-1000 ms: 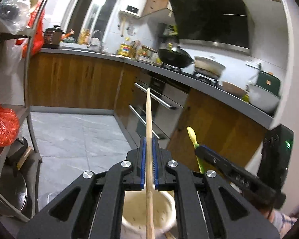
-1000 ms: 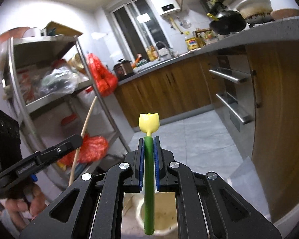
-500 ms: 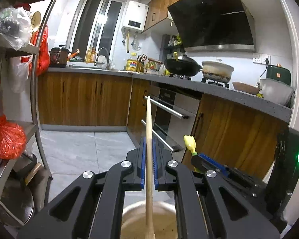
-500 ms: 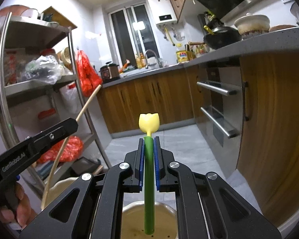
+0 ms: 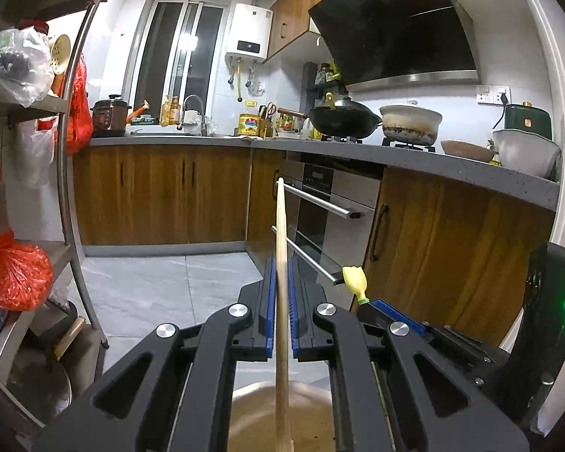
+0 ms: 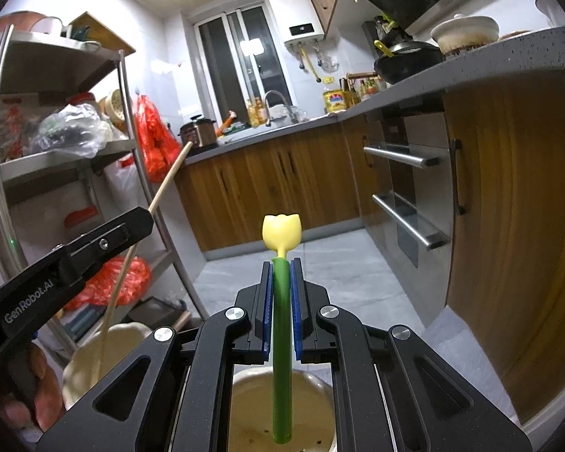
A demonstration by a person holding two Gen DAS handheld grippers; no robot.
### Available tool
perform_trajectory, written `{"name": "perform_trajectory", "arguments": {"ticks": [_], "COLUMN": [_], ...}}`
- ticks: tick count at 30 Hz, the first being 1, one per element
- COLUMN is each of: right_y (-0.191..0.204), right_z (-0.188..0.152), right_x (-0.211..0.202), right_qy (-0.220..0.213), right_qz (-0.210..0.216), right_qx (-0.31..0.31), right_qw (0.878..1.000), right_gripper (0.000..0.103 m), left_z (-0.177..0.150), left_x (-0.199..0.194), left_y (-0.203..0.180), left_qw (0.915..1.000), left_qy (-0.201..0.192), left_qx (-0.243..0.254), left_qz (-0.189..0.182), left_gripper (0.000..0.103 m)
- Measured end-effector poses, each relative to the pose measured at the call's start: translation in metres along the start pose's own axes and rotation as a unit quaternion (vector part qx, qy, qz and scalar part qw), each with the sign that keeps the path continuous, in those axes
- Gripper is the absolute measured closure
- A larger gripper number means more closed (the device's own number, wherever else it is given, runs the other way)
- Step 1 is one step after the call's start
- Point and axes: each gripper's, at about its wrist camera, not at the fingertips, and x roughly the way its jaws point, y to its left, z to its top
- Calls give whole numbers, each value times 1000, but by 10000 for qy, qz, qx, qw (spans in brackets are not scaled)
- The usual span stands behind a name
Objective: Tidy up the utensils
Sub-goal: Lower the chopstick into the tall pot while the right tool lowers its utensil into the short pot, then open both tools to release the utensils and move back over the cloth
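Observation:
In the left wrist view my left gripper [image 5: 280, 263] is shut on a thin wooden stick [image 5: 280, 222] that stands nearly upright. Its lower end dips toward a cream holder [image 5: 312, 395] below the jaws. My right gripper [image 6: 281, 263] is shut on a green utensil [image 6: 281, 339] with a yellow tulip-shaped top [image 6: 281, 230]; its lower end sits inside a cream perforated holder [image 6: 320, 388]. The right wrist view also shows the left gripper [image 6: 139, 220] to the left, its wooden stick [image 6: 165, 184] slanting down into a second cream holder [image 6: 120, 339], gripped by a hand [image 6: 41, 391].
A metal shelf rack [image 5: 69, 158] with red bags [image 5: 11, 271] stands at the left. Wooden cabinets [image 5: 162, 196] and an oven with bar handles [image 5: 320, 203] line the far side under a grey counter [image 5: 433, 162] with a wok and pot. Grey tiled floor [image 5: 162, 286] lies between.
Both grippers have sunk and tipped up toward level, each still shut on its utensil. The holders below the jaws now fill more of the bottom of both views.

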Motion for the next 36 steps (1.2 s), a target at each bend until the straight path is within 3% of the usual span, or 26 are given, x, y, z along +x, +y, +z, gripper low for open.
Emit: {"name": "perform_trajectory", "arguments": {"ticks": [9, 18, 21, 26, 27, 29, 34, 36], "right_y": [0, 0, 0, -2, -3, -5, -11, -14], "right_z": [-4, -13, -13, -6, -4, 1, 9, 12], "right_x": [-2, -17, -22, -41, -46, -58, -94, -106], "right_qy": [80, 447, 473, 390, 360, 295, 139, 118], "right_qz": [66, 231, 221, 218, 225, 242, 338, 327], "right_qx": [-74, -263, -282, -252, -239, -251, -284, -292], "right_qw": [9999, 9984, 9982, 9987, 9988, 9990, 9989, 9990], "right_gripper": [93, 93, 84, 78, 70, 60, 20, 10], "left_z": [-10, -26, -28, -24, -23, -22, -22, -23], "left_x": [-9, -31, -36, -50, -56, -66, -88, -97], "left_y": [14, 11, 9, 9, 9, 10, 11, 11], "left_qw": [9998, 9988, 9985, 9987, 9988, 9990, 9992, 9992], "left_qy": [116, 440, 471, 457, 437, 391, 355, 361], "left_qx": [-128, 170, 247, 194, 164, 145, 157, 155], "left_qz": [-48, -95, -98, -122, -139, -148, -86, -62], "left_gripper": [97, 97, 95, 73, 68, 46, 16, 6]}}
